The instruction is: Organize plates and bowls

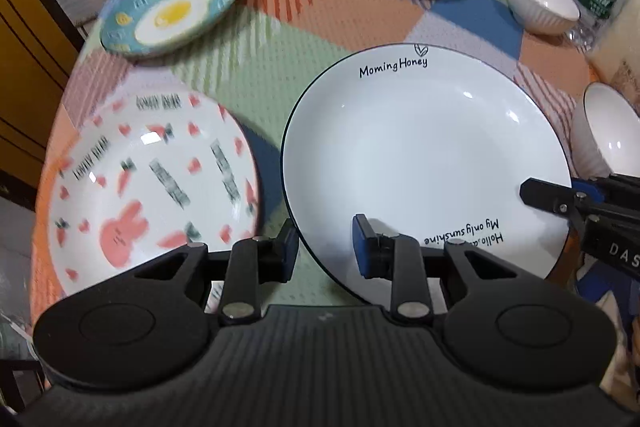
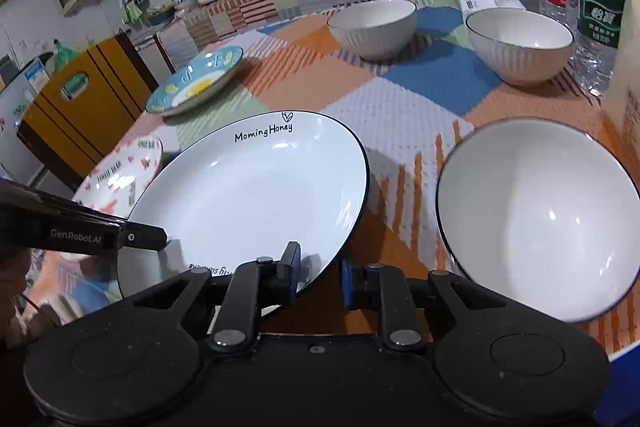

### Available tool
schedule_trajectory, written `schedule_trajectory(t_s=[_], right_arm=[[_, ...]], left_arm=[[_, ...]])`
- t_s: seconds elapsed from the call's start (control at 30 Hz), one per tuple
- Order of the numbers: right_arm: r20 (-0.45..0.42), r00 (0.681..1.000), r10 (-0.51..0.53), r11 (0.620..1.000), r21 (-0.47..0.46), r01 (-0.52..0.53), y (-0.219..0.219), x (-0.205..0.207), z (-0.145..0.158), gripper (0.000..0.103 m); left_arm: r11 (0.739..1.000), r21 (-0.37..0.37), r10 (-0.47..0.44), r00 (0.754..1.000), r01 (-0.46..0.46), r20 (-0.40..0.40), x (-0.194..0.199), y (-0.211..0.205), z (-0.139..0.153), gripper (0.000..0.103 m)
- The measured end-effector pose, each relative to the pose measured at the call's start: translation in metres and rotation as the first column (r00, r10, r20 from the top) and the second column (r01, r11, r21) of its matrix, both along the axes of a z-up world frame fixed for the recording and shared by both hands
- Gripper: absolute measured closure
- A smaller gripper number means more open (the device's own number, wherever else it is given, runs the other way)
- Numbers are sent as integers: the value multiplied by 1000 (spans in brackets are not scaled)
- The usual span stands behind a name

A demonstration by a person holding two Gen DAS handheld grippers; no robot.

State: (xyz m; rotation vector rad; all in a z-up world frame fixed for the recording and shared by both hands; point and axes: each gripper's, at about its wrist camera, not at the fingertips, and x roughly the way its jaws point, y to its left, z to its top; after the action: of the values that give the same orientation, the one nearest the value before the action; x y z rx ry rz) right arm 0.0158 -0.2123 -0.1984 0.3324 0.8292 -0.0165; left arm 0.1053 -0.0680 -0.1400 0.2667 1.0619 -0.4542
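The white plate (image 1: pixel 424 163) with a dark rim lies on the patchwork tablecloth (image 1: pixel 256 67), held at its near edge from both sides. The left gripper (image 1: pixel 325 247) is clamped on the rim, one finger inside the plate, one outside. The right gripper (image 2: pixel 320 273) pinches the rim on the plate's other side. Left of the left gripper sits the rabbit plate (image 1: pixel 152 187); beyond it, the blue egg plate (image 1: pixel 172 7). Right of the right gripper stands a white bowl (image 2: pixel 536 215), with two ribbed bowls (image 2: pixel 372 27) further off.
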Motion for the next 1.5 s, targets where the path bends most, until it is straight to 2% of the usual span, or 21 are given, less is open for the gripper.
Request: schedule_trajectory(t_s=[0.07, 0.13, 0.3, 0.47, 0.7, 1.03, 1.13, 1.23, 1.37, 1.5], right_arm=[[2, 1000, -8, 1000, 27, 8, -2, 7, 5, 78], [5, 1000, -15, 999, 51, 15, -3, 16, 10, 78], [49, 999, -20, 999, 47, 18, -5, 42, 22, 78], [30, 999, -36, 998, 57, 34, -18, 76, 21, 78], [-32, 999, -43, 999, 28, 44, -25, 115, 10, 78], [-109, 993, -52, 998, -44, 47, -26, 139, 5, 77], [-133, 990, -51, 996, -85, 39, -22, 143, 6, 76], [-184, 981, -66, 992, -122, 44, -18, 148, 2, 74], [-217, 973, -83, 990, -129, 56, -20, 150, -6, 72], [-232, 970, -77, 988, -146, 44, -16, 149, -2, 70]], left_arm=[[1000, 6, -10, 999, 9, 42, 6, 0, 10, 76], [1000, 7, -8, 999, 8, 50, 16, 0, 18, 76], [1000, 7, -17, 995, 16, 95, 44, -6, 32, 76], [999, -31, -25, 1000, 25, 19, 77, -9, 21, 76], [998, -61, 2, 1000, -3, -15, 106, -16, 1, 76], [997, -60, 44, 998, -46, -36, 114, -25, -14, 76], [997, -58, 52, 995, -57, -80, 114, -26, -19, 76], [990, -75, 102, 980, -116, -170, 117, -24, -32, 76], [986, -83, 130, 977, -146, -170, 116, -23, -33, 76], [987, -73, 128, 978, -141, -163, 115, -23, -28, 76]])
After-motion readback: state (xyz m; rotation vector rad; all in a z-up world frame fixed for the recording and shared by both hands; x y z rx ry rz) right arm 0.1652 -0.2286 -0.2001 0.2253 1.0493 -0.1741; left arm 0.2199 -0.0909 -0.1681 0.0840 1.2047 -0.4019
